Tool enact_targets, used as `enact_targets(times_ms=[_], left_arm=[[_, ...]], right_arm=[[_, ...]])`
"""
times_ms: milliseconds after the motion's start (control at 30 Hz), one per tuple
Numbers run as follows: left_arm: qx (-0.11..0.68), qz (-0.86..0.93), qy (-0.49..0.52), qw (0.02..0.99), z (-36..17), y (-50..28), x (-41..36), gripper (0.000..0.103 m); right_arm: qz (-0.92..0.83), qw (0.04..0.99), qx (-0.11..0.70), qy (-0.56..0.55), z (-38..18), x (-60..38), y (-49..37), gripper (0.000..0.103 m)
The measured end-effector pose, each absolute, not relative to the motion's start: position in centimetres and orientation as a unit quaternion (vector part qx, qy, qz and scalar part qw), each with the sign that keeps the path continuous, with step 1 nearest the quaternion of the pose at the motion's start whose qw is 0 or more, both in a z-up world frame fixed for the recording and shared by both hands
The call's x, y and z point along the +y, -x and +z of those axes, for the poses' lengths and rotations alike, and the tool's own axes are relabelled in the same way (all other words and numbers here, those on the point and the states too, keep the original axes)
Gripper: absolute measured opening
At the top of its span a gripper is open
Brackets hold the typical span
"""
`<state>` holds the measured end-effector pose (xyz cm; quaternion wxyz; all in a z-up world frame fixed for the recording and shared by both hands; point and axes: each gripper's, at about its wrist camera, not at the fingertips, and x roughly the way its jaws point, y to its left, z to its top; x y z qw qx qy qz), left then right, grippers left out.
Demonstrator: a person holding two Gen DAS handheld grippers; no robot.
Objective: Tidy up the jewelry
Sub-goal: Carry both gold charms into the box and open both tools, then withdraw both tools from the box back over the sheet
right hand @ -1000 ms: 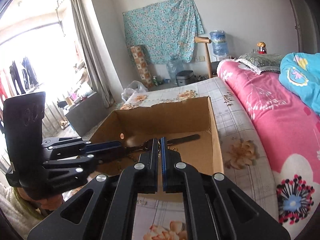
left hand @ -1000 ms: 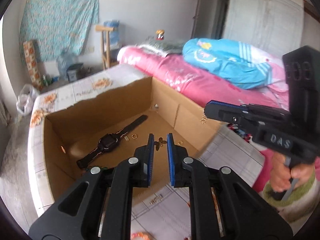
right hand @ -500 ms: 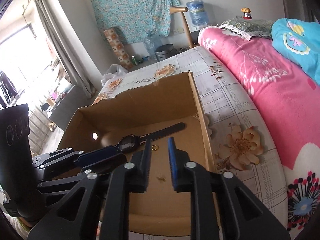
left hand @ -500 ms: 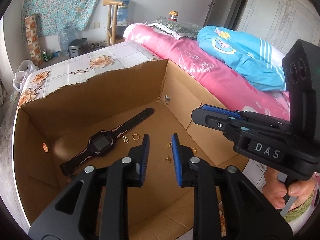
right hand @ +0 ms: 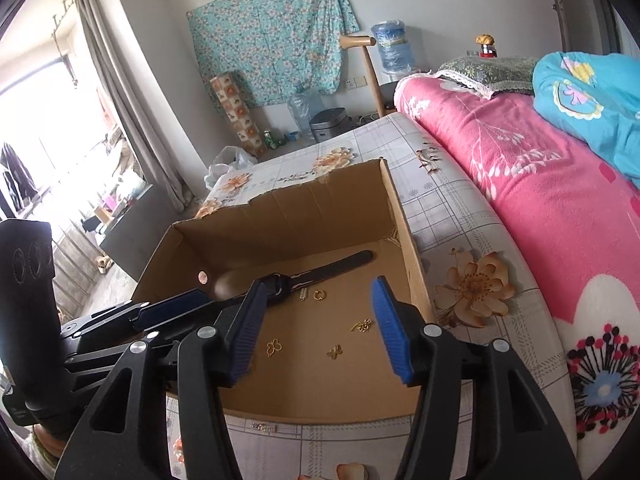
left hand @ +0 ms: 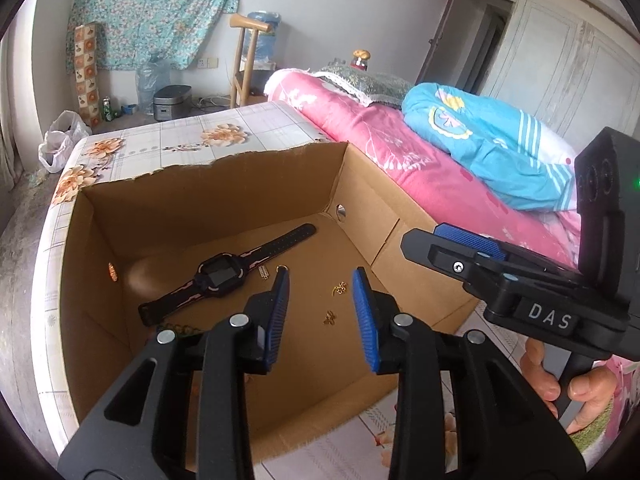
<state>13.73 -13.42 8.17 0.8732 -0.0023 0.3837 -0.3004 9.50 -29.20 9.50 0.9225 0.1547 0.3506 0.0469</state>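
Poised above an open cardboard box (left hand: pixel 224 184) on a floral-clothed bed: left gripper (left hand: pixel 320 280), jaws opening and holding nothing, tilted down over small gold charms (left hand: pixel 340 289) on the box floor toward its right wall. Beside it, right gripper (right hand: pixel 318 292), jaws opening wider, likewise empty, angled down over the same scattered gold pieces (right hand: pixel 334 351). Farther back, near the box's rear wall, a black smartwatch (left hand: pixel 222 274) lying flat, a gold ring (left hand: pixel 281 269) just beside its strap. Gripping the right handle, a bare hand (left hand: pixel 576 392).

Watch (left hand: pixel 219 276) and small charms (right hand: pixel 334 351) inside box (left hand: pixel 256 184) on bed (right hand: pixel 460 200)
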Motion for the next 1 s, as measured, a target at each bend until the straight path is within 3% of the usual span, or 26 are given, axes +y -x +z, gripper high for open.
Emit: enact_targets(times_ms=[367, 700, 1000], left_arm=[[0.341, -0.298, 0.005, 0.892, 10.1, -9.0, -10.3, 0.039], [0.321, -0.285, 0.004, 0.903, 10.5, -6.0, -7.3, 0.056], [0.332, -0.258, -0.002, 0.907, 9.2, -3.9, -5.4, 0.068]], right_arm=[[0.061, 0.939, 0.308, -0.138, 12.7, -27.4, -6.0, 0.075], [0.05, 0.951, 0.284, -0.108, 14.8, -25.7, -2.9, 0.091], [0.019, 0.955, 0.294, -0.041, 14.3, -24.0, 0.3, 0.096]])
